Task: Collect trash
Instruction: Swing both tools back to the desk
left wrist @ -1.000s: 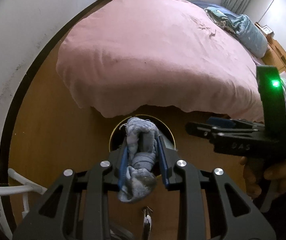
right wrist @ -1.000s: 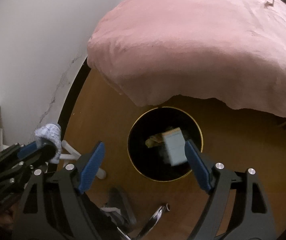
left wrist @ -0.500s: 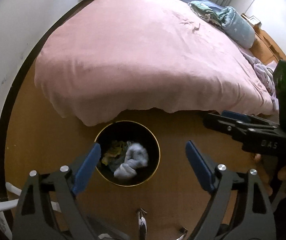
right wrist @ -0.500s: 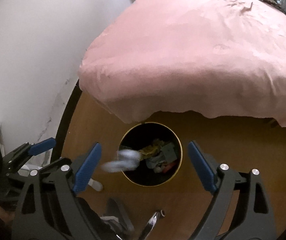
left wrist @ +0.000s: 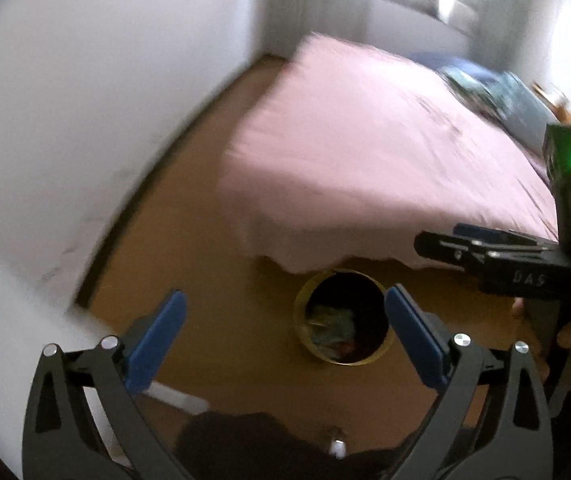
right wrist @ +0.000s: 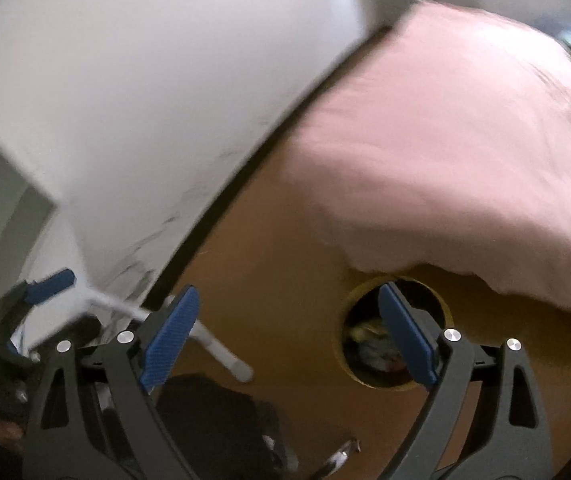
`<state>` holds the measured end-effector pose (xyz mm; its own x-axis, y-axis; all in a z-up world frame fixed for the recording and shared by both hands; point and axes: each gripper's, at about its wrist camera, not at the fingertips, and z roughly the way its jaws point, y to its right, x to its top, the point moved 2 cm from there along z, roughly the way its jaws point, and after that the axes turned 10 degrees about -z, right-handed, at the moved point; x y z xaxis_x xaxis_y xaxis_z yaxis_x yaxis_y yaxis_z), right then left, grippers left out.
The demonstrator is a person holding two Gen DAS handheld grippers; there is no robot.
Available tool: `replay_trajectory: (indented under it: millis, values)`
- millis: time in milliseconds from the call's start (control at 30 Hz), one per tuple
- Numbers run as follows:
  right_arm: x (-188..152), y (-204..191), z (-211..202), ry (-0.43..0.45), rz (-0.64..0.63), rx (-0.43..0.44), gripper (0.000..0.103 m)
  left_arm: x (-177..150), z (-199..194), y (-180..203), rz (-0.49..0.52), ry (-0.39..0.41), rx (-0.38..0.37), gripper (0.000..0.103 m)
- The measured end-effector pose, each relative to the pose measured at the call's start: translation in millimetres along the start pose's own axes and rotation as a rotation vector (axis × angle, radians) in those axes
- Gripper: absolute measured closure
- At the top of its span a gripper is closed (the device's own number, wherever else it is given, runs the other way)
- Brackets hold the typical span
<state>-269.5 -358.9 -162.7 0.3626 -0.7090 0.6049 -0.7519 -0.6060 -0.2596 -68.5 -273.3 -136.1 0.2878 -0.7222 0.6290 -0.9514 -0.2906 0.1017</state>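
Gold-rimmed bin (left wrist: 341, 316) beside pink bed (left wrist: 385, 168), trash inside; left gripper (left wrist: 281, 328), right gripper (right wrist: 289, 332) agape, empty; right body marked "DAS".

The right gripper (right wrist: 287, 334) hangs over the wooden floor (right wrist: 285, 264), its blue fingers (right wrist: 171, 334) spread wide and empty. Its right finger overlaps the gold-rimmed bin (right wrist: 397, 334), which sits under the pink bedspread (right wrist: 465, 160) edge.

Only readable bit is "DAS" in pale letters on the black body of the right gripper (left wrist: 437, 245), out at about 3 o'clock in the left wrist view. Rest is blur.
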Motion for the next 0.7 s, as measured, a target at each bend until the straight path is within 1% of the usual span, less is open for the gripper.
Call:
replay_trajectory:
  millis: [33, 67, 100, 133, 167, 200, 233, 267, 300, 333, 367, 400, 500, 533, 600, 700]
  values:
    - [9.6, -34.8, 5.3, 0.005, -0.064, 0.044, 0.013, -1.8, -21.1, -28.6, -0.038, 0.037, 0.048, 0.007]
    - [13.8, -56.7, 9.5, 0.004, -0.105, 0.072, 0.013, -4.8, -36.4, -52.0, -0.07, 0.059, 0.083, 0.007]
    - [18.9, -81.6, 15.3, 0.001, -0.15, 0.102, 0.013, -11.2, -58.9, -89.6, -0.128, 0.085, 0.141, 0.007]
    - [24.5, -121.3, 24.2, -0.004, -0.216, 0.149, 0.013, -18.9, -75.8, -119.4, -0.182, 0.098, 0.185, 0.007]
    - [26.1, -145.2, 29.7, -0.01, -0.255, 0.18, 0.013, -24.4, -86.7, -138.9, -0.219, 0.103, 0.214, 0.007]
    - [27.1, -172.4, 36.1, -0.019, -0.298, 0.215, 0.013, -39.3, -109.2, -179.9, -0.302, 0.108, 0.267, 0.007]
    - [26.5, -215.1, 44.7, -0.037, -0.362, 0.27, 0.013, -49.6, -122.8, -204.5, -0.353, 0.111, 0.297, 0.007]
    - [24.7, -239.9, 49.0, -0.049, -0.399, 0.305, 0.013, -61.9, -138.1, -229.6, -0.406, 0.117, 0.331, 0.007]
    - [20.7, -277.9, 55.3, -0.07, -0.455, 0.362, 0.013, -77.2, -156.0, -256.8, -0.464, 0.126, 0.37, 0.007]
    - [17.4, -300.9, 59.1, -0.085, -0.488, 0.396, 0.013, -94.4, -175.2, -284.3, -0.525, 0.136, 0.409, 0.007]
    - [12.0, -332.6, 64.7, -0.11, -0.535, 0.438, 0.013, -107.6, -189.3, -303.2, -0.567, 0.144, 0.439, 0.007]
    - [6.0, -361.9, 69.7, -0.131, -0.581, 0.472, 0.013, -127.9, -208.8, -328.6, -0.622, 0.152, 0.484, 0.007]
    - [-13.0, -430.0, 77.2, -0.152, -0.71, 0.523, 0.013, -164.4, -240.6, -369.8, -0.708, 0.151, 0.559, 0.007]
    - [-15.0, -444.6, 81.3, -0.159, -0.733, 0.53, 0.013, -179.5, -250.6, -382.5, -0.742, 0.15, 0.575, 0.007]
    - [-22.3, -477.2, 82.4, -0.181, -0.774, 0.565, 0.013, -199.5, -261.5, -399.4, -0.797, 0.143, 0.575, 0.007]
    - [-16.0, -514.9, 93.7, -0.198, -0.802, 0.592, 0.013, -221.1, -271.1, -419.6, -0.863, 0.135, 0.56, 0.007]
